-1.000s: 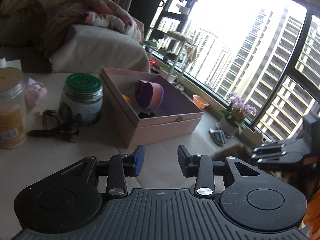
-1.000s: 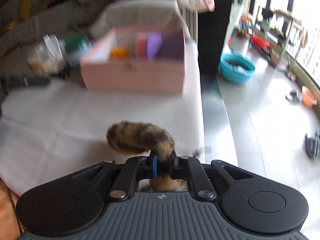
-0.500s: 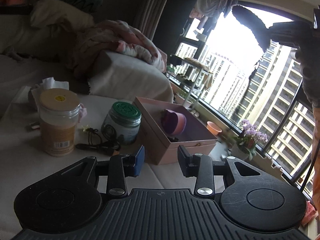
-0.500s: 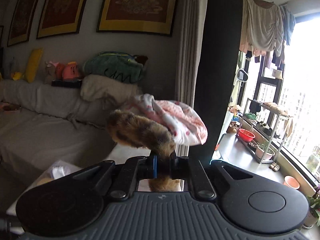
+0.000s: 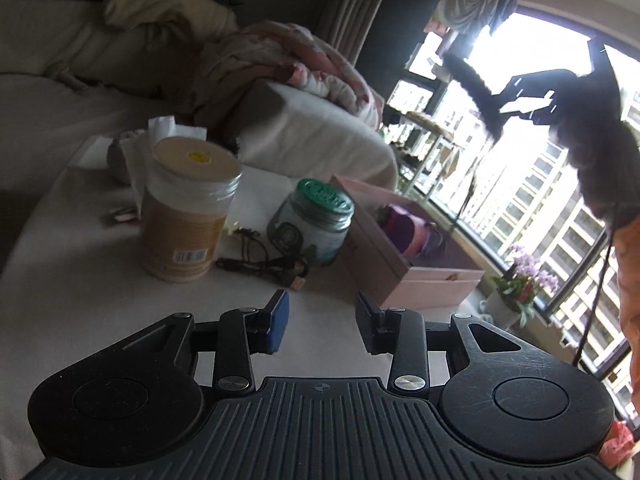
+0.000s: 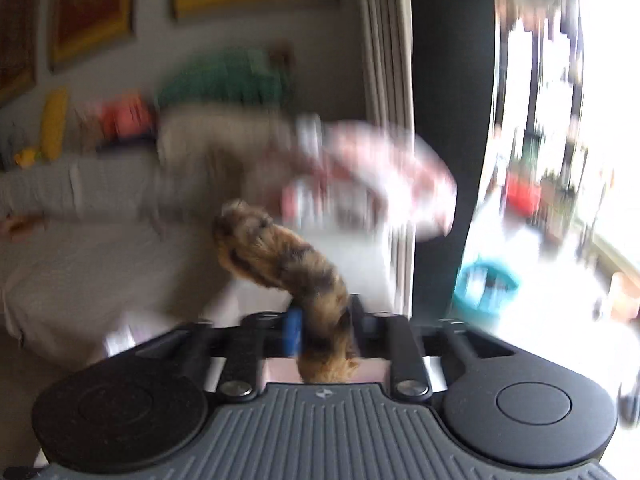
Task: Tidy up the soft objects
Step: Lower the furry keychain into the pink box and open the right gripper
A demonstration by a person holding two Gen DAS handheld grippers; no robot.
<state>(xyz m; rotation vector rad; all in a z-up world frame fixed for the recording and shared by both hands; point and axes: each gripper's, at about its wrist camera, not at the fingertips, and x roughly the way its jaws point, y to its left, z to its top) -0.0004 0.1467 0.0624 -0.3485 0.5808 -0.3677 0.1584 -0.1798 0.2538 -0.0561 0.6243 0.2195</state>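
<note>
A furry brown striped toy tail (image 6: pixel 280 256) sticks out between the fingers of my right gripper (image 6: pixel 324 324). Its jaws are opening, and the tail still lies between the spread pads. The left wrist view shows that gripper (image 5: pixel 516 106) as a dark shape high against the window, above the pink box (image 5: pixel 424 280), with the tail (image 5: pixel 472 80) curling up from it. A purple and pink soft thing (image 5: pixel 404 228) lies inside the box. My left gripper (image 5: pixel 322 316) hovers low over the white table (image 5: pixel 80 280), open with nothing between its fingers.
A tan-lidded jar (image 5: pixel 188 224), a green-lidded jar (image 5: pixel 316 224) and a black cable (image 5: pixel 264 268) stand left of the box. Tissues (image 5: pixel 172 132) lie behind them. A sofa with a crumpled blanket (image 5: pixel 304 68) is beyond. Potted flowers (image 5: pixel 524 284) sit by the window.
The right gripper rose from the table with the tail, and its jaws have spread apart. The left gripper drew back and swung left, so both jars now show beside the box.
</note>
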